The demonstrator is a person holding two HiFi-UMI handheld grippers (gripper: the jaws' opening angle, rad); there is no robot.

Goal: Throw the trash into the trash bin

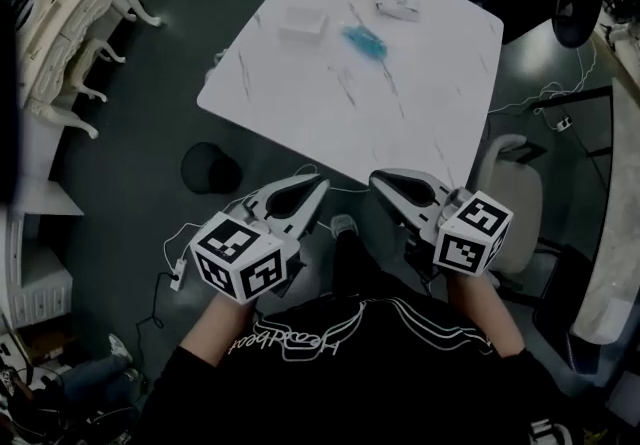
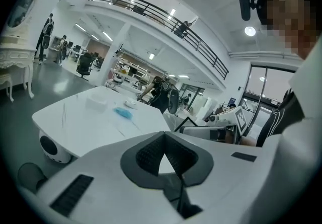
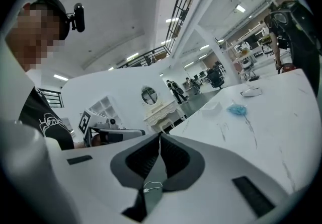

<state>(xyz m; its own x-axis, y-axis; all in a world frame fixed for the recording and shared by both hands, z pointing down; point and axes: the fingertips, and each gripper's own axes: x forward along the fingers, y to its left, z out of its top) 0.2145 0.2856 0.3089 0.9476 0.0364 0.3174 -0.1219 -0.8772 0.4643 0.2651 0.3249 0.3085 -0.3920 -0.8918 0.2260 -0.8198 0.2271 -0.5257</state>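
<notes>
**Scene inventory, placed by the desk, left to right**

1. Cream cabinet point(image 1: 70, 23): carved, with curved legs. Stands well left of the desk, with dark glossy floor between them.
2. Dark round object point(image 1: 210, 170): on the floor just off the desk's near-left corner. Possibly the trash bin; the view is too dim to be sure.
3. White cable point(image 1: 172, 268): thin, trailing over the floor nearer the person than the desk.
4. Left tongs point(image 1: 322, 182): white shell with dark ribbed pads and a marker cube at the rear. Clenched, tips meeting, nothing between them. Held short of the desk's near edge.
5. Desk point(image 1: 330, 123): white marble-look top with grey veins, squarish with rounded corners. Its near half is bare.
6. White box point(image 1: 302, 23): flat and rectangular, on the desk's far-left part.
7. Blue trash point(image 1: 365, 41): crumpled and soft-looking, lying on the desk's far part just right of the box, apart from it.
8. White crumpled piece point(image 1: 398, 8): near the desk's far edge, beyond the blue trash.
9. Right tongs point(image 1: 376, 176): same build as the left. Clenched and empty, short of the desk's near edge.
10. White chair point(image 1: 510, 183): smooth and curved, close off the desk's right corner. Floor space is narrower there.
</notes>
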